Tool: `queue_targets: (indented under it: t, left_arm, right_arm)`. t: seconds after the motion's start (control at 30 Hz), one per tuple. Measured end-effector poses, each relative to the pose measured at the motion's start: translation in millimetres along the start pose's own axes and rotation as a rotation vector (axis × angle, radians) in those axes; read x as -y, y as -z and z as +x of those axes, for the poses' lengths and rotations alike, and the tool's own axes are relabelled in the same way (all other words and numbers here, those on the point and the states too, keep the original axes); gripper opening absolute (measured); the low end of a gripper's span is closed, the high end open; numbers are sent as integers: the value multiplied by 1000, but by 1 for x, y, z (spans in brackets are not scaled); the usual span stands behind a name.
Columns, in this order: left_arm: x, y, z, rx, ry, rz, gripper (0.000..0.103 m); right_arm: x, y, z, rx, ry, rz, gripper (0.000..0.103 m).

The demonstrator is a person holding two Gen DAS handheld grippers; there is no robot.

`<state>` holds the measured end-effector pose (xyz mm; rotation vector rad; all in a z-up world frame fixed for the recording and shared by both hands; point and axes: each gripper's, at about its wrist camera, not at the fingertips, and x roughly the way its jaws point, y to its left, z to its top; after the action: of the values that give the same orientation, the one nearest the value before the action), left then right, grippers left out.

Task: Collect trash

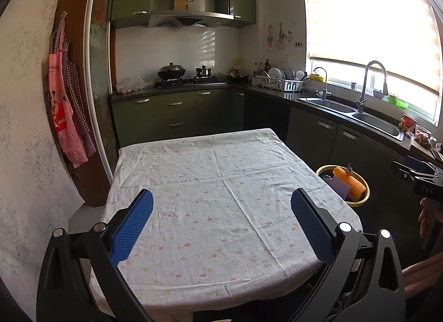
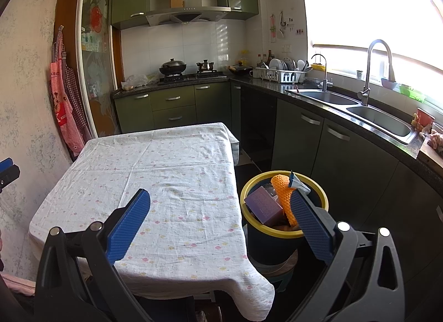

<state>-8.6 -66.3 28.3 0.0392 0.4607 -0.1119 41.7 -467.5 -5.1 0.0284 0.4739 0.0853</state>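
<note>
Since cloth-covered counter (image 1: pixel 221 183) shows no trash, job looks near done. Orange mesh (image 2: pixel 283 197), purple box (image 2: pixel 263 205) sit piled in yellow-rimmed bin (image 2: pixel 318 197) beside counter. Left gripper (image 1: pixel 221 225), right gripper (image 2: pixel 220 222) both spread, empty. Risk: heaped pile spills if bin gets knocked.

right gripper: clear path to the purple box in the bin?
Probably yes. The right gripper is open and empty, and the purple box lies on top in the open yellow-rimmed bin; only the orange foam net crowds it.
</note>
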Motion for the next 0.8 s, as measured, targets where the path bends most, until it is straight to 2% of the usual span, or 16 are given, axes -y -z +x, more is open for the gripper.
queue_targets:
  t: [0.8]
  left_arm:
    - [-4,-2,5,-10,14,-6,98]
  right_arm:
    - [-2,1,1,-5,0,-1,96]
